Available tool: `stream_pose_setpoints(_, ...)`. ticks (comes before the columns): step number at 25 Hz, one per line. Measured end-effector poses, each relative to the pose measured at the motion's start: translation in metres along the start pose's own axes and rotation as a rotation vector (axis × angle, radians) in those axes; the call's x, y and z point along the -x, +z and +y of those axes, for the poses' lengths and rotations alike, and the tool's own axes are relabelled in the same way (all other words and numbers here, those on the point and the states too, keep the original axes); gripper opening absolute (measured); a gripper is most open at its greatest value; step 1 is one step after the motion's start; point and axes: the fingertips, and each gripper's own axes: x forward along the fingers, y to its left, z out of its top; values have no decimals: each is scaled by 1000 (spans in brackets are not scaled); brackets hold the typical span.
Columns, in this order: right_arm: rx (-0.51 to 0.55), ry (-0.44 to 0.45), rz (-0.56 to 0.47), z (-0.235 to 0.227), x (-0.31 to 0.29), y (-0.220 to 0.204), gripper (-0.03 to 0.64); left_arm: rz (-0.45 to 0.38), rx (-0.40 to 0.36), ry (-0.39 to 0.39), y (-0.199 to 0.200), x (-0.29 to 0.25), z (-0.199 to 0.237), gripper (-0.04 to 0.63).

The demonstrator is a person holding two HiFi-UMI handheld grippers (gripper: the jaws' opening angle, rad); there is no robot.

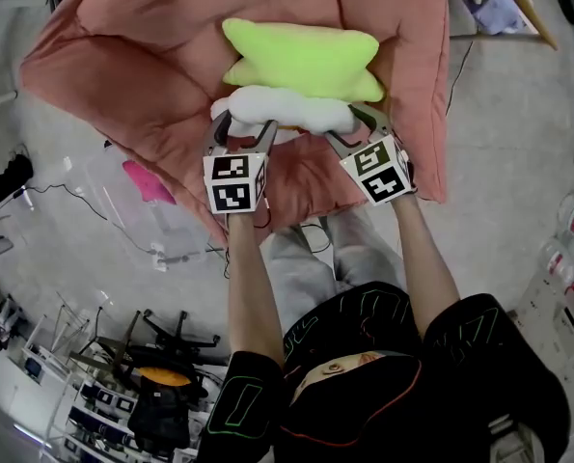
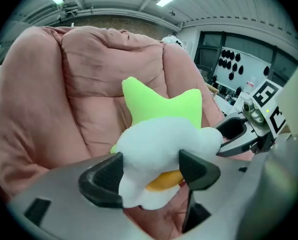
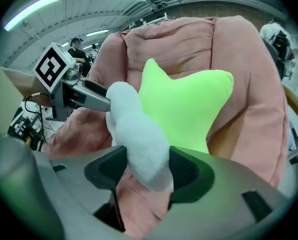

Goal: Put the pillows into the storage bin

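Left gripper (image 1: 243,129), right gripper (image 1: 354,128): fingers spread, white pillow (image 1: 285,109) loose between them at bin's (image 1: 123,75) near edge. Green pillow (image 1: 301,56) already inside; white one nearly in.

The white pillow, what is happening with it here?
A person holds a gripper in each hand at the pink storage bin. The white pillow sits between the fingers of the left gripper and the right gripper, but the fingers stand wide apart, so it looks released, not squeezed. It rests against the green star pillow already in the bin.
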Motion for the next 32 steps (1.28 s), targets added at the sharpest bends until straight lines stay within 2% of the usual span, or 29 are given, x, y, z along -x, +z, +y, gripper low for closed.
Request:
stream_pose_setpoints(2, -20, 38, -20, 4, -3, 1, 254, -13, 9, -12, 2, -3, 0, 330)
stream_pose_setpoints(3, -33, 52, -29, 6, -2, 3, 223, -17, 10, -20, 3, -2, -1, 302)
stream_pose_setpoints(7, -56, 80, -67, 13, 8, 15, 113, -44, 33, -28, 8, 7, -4, 143)
stream_pose_setpoints(10, -69, 74, -96, 13, 21, 29, 87, -73, 60, -24, 13, 20, -7, 88)
stream_pose_setpoints(17, -67, 39, -166, 13, 59, 70, 74, -195, 88, -8, 37, 70, -10, 71)
stream_pose_setpoints(22, -39, 12, -218, 33, 98, 96, 74, -278, 105, 11, 49, 122, -15, 69)
stream_pose_setpoints(26, 53, 10, -288, 48, 119, 143, 74, -379, 131, 74, 67, 164, 1, 67)
stream_pose_setpoints(32, 181, 40, -364, 96, 136, 201, 75, -490, 191, 178, 66, 230, 32, 63)
